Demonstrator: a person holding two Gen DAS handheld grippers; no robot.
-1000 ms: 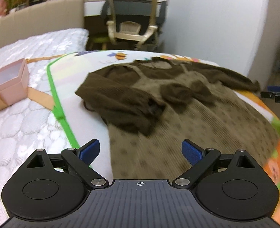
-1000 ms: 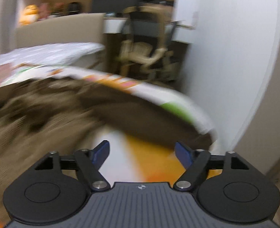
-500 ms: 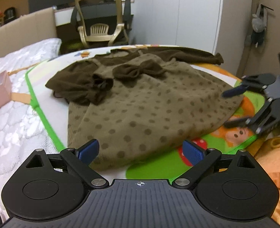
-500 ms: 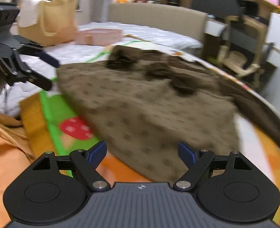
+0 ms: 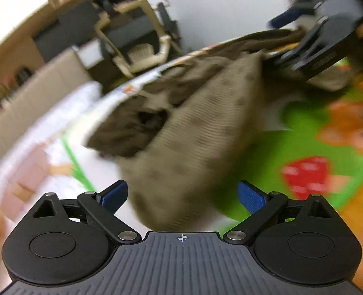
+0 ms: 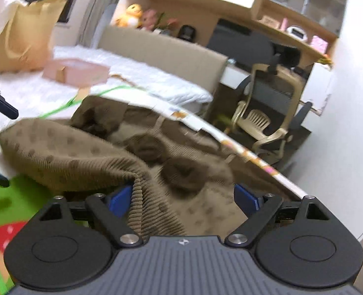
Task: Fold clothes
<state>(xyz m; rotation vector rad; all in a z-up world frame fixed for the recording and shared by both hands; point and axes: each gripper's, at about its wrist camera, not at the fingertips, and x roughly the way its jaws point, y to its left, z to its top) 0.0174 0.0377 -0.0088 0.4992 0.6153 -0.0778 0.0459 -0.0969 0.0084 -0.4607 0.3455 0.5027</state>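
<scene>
Both my tongs are the same build. The left tongs and right tongs each have a dark grey ribbed body with a tiny crosshair mark at the front edge. On either side sits a black rounded plate with a circular disc and a triangular cutout. Black link arms pivot on silver screws, and the fingertips carry bright blue pads with a fine textured surface.

A brown polka-dotted corduroy dress with darker sleeves fills the frame's middle. Its hem corner is lifted and folded over the bow.
</scene>
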